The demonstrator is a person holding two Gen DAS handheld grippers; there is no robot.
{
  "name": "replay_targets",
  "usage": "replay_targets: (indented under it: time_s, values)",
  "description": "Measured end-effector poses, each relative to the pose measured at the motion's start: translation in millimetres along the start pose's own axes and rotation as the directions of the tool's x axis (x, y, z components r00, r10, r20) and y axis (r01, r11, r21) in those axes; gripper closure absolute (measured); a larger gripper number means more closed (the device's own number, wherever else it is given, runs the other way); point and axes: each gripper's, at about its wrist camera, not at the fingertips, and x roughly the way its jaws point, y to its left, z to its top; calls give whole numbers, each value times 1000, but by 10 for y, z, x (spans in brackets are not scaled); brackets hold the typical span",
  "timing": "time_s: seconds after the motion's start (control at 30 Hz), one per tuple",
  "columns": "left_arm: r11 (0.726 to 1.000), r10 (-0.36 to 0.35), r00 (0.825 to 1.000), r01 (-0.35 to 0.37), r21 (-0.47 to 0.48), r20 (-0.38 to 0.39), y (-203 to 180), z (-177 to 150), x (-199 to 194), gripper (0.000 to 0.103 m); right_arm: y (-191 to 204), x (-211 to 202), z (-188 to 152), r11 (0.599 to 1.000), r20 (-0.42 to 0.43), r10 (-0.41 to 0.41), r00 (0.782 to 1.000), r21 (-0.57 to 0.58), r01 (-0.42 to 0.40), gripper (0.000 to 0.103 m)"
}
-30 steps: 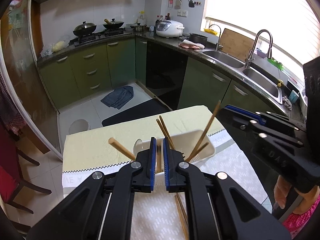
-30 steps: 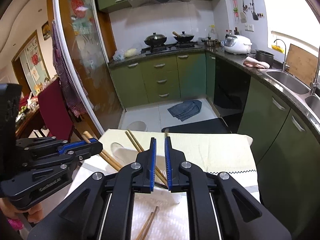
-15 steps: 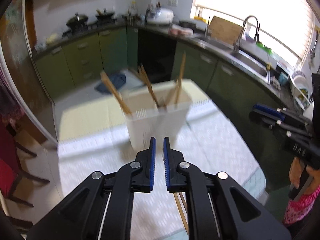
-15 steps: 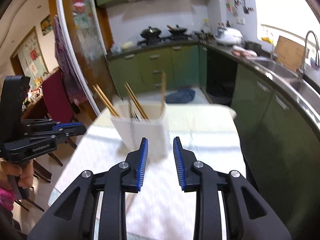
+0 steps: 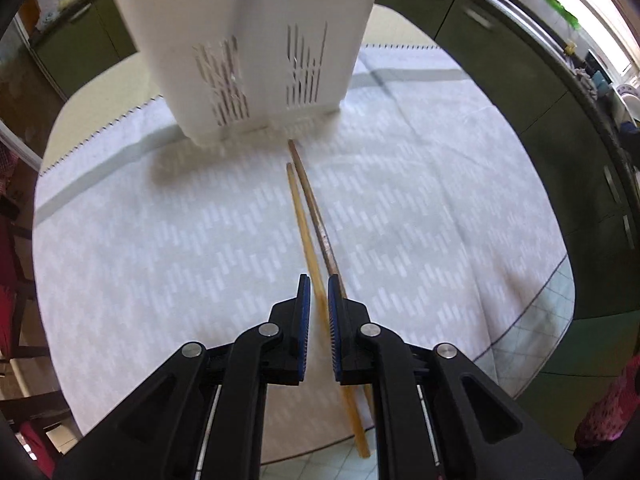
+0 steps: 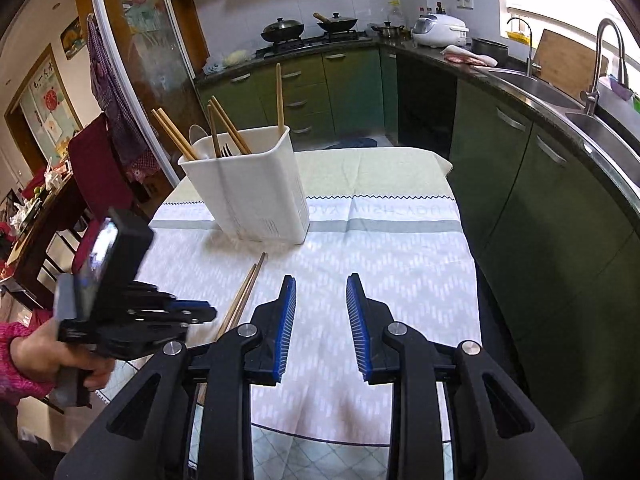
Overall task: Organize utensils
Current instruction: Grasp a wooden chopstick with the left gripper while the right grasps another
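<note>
You will find one line of printed capital lettering (image 6: 360, 209) on the tablecloth (image 6: 400, 240), running along the white strip just beyond its grey band. It lies upside down to the right wrist camera and cannot be read with certainty. The wall poster (image 6: 48, 96) at far left carries marks too small to make out. The left gripper (image 6: 210, 314) is blurred, with no legible marking.
</note>
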Motion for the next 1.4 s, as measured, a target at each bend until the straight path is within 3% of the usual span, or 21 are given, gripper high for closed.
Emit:
replay_targets:
  time_s: [0.03, 0.5, 0.8, 1.13, 1.4]
  values:
    - [1000, 15, 1000, -15, 5, -3, -14, 22, 41, 94, -8, 2, 27, 1000, 1, -1, 1000, 3, 1, 69]
    - [999, 48, 997, -49, -9, -59, -26, 132, 369, 94, -9, 62, 83, 1000, -22, 5, 1000, 5, -5, 69]
    - [999, 54, 995, -54, 0, -88, 130, 64, 374, 94, 256, 419, 120, 999, -113, 28, 993, -21, -31, 69]
    - [991, 90, 992, -98, -92, -87, 820, -179, 261, 94, 966, 1497, -52, 992, -328, 42, 944, -101, -80, 69]
    - [990, 81, 994, -89, -111, -71, 1121, -306, 206, 94, 1162, 2124, -64, 992, -422, -40, 906, -124, -14, 69]
